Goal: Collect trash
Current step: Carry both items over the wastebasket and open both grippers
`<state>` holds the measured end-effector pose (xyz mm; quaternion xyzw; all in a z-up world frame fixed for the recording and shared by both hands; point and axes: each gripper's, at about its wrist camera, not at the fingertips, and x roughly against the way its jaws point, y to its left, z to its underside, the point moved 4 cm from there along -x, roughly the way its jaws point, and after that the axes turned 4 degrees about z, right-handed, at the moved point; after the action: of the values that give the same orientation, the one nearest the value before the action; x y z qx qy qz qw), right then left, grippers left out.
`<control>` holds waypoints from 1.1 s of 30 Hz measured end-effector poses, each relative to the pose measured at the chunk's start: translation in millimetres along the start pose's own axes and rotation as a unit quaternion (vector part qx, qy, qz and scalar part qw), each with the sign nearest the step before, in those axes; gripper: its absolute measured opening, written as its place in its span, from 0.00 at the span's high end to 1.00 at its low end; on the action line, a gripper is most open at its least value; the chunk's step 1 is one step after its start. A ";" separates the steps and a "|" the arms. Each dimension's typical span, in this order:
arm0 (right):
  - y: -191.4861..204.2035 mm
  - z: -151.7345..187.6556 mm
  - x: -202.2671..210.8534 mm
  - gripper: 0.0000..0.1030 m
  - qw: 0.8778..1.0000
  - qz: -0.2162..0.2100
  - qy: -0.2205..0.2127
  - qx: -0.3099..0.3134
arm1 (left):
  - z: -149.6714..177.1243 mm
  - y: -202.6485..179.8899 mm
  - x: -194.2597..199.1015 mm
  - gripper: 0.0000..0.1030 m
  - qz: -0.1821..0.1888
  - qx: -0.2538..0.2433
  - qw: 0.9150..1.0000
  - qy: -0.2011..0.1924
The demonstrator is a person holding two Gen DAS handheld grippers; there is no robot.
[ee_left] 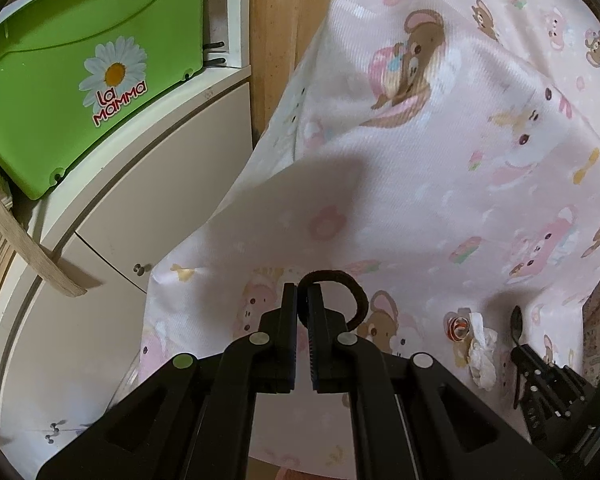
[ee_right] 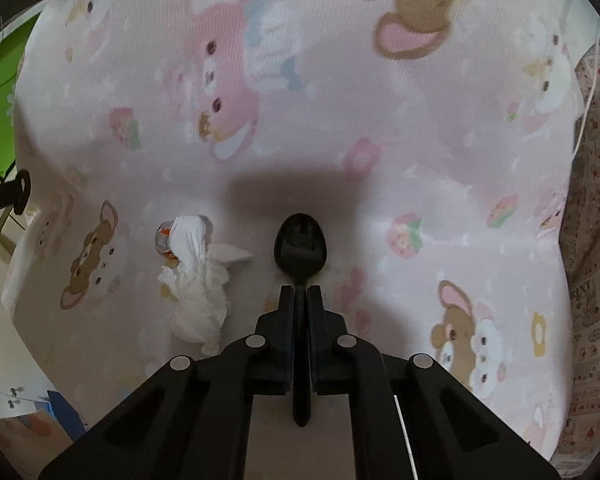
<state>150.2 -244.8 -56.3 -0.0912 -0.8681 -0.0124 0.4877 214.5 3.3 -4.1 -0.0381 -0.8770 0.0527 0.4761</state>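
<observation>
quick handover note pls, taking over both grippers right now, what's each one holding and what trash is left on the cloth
Left gripper: shut on a dark hair tie.
Right gripper: shut on the black plastic spoon, gripped at the handle, bowl forward.
Still lying on the pink cartoon tablecloth: a crumpled white tissue and a small orange-and-white wrapper touching it.
Done: two items gripped. Left: bin both, then collect the tissue and wrapper. No bin shows in either view.

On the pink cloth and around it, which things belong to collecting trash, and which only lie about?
Belong to the job:
- black spoon, shut in the right claw
- crumpled tissue
- small orange wrapper
- dark band, pinched in the left claw

Just lying about:
- green box
- white cabinet
</observation>
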 end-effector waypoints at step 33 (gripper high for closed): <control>-2.4 21.7 88.8 0.93 0.989 -0.115 -0.096 0.007 | 77.9 -29.6 35.2 0.96 0.090 -0.012 0.995 0.047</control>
<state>86.4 -231.7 7.9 0.0116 -0.9159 -0.0537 0.3976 129.5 -26.4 -13.2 -0.1249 -0.8474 0.0826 0.5094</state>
